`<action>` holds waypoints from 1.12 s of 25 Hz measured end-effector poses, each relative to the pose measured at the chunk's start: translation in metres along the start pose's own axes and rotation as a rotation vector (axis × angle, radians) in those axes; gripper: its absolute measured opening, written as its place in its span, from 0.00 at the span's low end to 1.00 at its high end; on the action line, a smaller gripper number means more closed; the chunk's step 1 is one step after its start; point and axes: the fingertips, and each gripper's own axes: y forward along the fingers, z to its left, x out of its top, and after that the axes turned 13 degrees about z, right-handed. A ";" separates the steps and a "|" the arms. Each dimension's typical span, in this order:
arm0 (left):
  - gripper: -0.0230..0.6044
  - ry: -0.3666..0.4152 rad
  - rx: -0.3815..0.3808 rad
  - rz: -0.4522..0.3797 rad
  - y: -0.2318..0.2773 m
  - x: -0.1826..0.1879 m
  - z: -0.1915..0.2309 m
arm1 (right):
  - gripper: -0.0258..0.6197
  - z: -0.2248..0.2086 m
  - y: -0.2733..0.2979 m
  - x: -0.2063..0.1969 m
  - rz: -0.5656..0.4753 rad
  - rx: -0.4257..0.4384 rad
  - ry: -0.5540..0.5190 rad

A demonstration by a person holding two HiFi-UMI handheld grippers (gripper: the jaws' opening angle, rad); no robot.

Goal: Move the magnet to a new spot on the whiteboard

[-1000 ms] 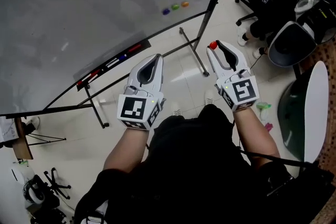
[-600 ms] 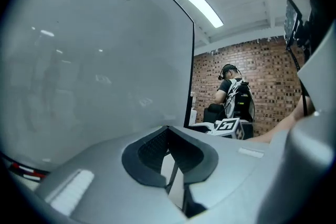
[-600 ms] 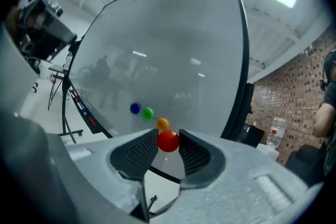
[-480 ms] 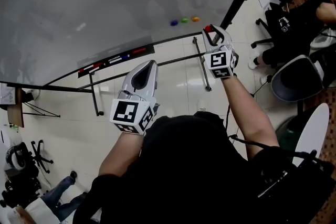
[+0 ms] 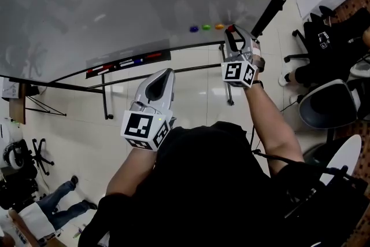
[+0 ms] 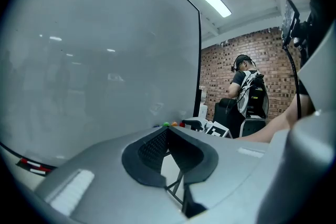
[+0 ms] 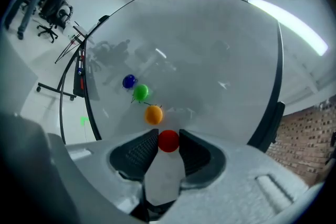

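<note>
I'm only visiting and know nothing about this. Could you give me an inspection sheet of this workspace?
Surface: whiteboard, upright on a stand.
Job's things: red magnet near the board; orange magnet, green magnet and blue magnet in a row on it.
Clutter: marker tray below the board.
Tools: right tool shut on red magnet; left tool shut, empty.
Cables: thin black lead by the right arm.
Surroundings: office chair, tiled floor, brick wall.

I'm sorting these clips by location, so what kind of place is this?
Likely an office or lab workroom: a large whiteboard on a stand, rolling office chairs, and a brick wall.
</note>
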 end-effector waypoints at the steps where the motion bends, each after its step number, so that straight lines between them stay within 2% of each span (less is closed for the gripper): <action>1: 0.06 0.003 0.002 0.000 0.001 0.001 -0.001 | 0.21 0.000 0.002 0.002 -0.005 -0.001 0.002; 9: 0.06 0.028 0.026 -0.004 -0.002 0.006 0.000 | 0.21 0.002 0.006 0.000 -0.013 -0.063 -0.032; 11: 0.06 0.028 0.029 -0.008 -0.003 0.008 0.002 | 0.22 0.003 0.006 0.001 -0.008 -0.061 -0.037; 14: 0.06 0.031 0.024 -0.008 -0.003 0.008 0.002 | 0.27 0.005 0.006 -0.002 0.000 -0.056 -0.039; 28: 0.06 0.009 -0.016 -0.046 -0.014 0.008 0.016 | 0.28 0.001 -0.025 0.006 0.046 -0.018 0.028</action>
